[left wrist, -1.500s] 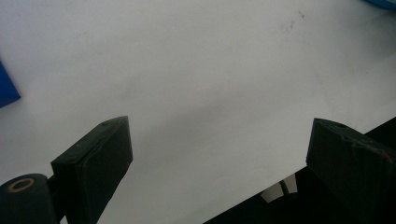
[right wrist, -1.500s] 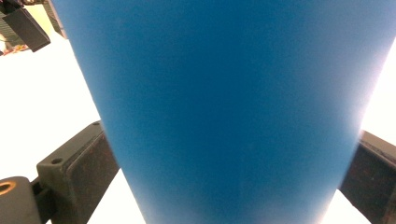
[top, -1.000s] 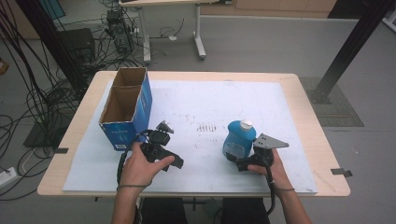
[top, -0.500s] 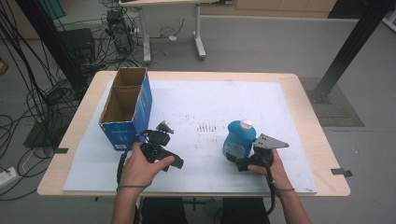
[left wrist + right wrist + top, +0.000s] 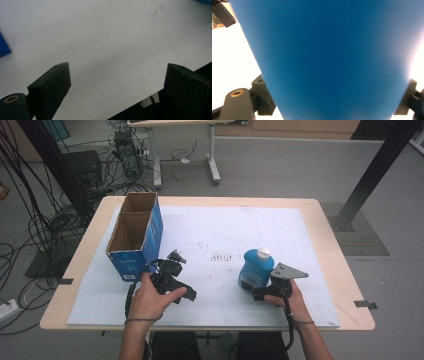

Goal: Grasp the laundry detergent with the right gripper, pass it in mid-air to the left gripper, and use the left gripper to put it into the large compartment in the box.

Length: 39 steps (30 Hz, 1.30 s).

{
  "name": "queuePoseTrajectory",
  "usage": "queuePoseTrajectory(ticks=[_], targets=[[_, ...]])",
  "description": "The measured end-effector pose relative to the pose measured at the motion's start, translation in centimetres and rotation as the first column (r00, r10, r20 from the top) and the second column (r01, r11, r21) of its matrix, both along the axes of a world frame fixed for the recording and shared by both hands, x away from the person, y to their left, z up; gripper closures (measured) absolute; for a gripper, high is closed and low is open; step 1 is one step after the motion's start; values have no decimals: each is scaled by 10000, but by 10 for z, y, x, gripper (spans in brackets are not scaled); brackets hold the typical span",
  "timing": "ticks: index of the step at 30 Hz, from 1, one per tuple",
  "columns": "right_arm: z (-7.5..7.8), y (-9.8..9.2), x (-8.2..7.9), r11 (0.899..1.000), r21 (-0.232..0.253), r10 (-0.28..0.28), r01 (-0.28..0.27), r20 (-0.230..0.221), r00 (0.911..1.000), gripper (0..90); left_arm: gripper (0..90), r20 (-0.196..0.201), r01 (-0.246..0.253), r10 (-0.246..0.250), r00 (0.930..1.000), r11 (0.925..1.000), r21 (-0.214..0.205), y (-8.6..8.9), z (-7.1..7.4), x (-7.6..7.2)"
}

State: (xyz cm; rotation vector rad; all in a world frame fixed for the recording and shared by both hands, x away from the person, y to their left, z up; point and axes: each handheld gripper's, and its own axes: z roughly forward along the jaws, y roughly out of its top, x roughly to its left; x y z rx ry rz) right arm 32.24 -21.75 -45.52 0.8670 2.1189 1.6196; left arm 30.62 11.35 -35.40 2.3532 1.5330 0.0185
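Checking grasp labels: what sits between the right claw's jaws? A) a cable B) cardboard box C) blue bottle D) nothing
C: in the right gripper view the blue bottle sits between the jaws, which have just been closing on it; the high view shows the right claw at the bottle's base.

No legible text, brand or number anywhere. Pale print on front face of blue box (image 5: 131, 263) too small to read; label on blue bottle (image 5: 256, 269), right of box, blurred.

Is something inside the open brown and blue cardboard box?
No, the high view shows both compartments of the open brown and blue cardboard box bare.
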Motion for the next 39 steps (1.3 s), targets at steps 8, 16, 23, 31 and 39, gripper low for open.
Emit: queuePoseTrajectory(ticks=[8,16,23,31,39], targets=[[0,2,0,9999,-51,161,-160,46,9999,278,75,-8,56,-56,10000,10000,1,0,0,0],[0,1,0,9999,-57,136,-136,69,9999,366,75,7,-17,17,10000,10000,-20,1,0,0],[-1,0,0,9999,-99,94,-93,147,9998,395,75,9,12,-12,10000,10000,-26,0,1,-1],[-1,0,0,9999,-127,107,-104,256,9996,401,75,28,21,-21,10000,10000,-7,0,1,0],[-1,0,0,9999,-112,90,-86,324,9994,403,75,-8,26,-26,10000,10000,-27,0,0,-1]])
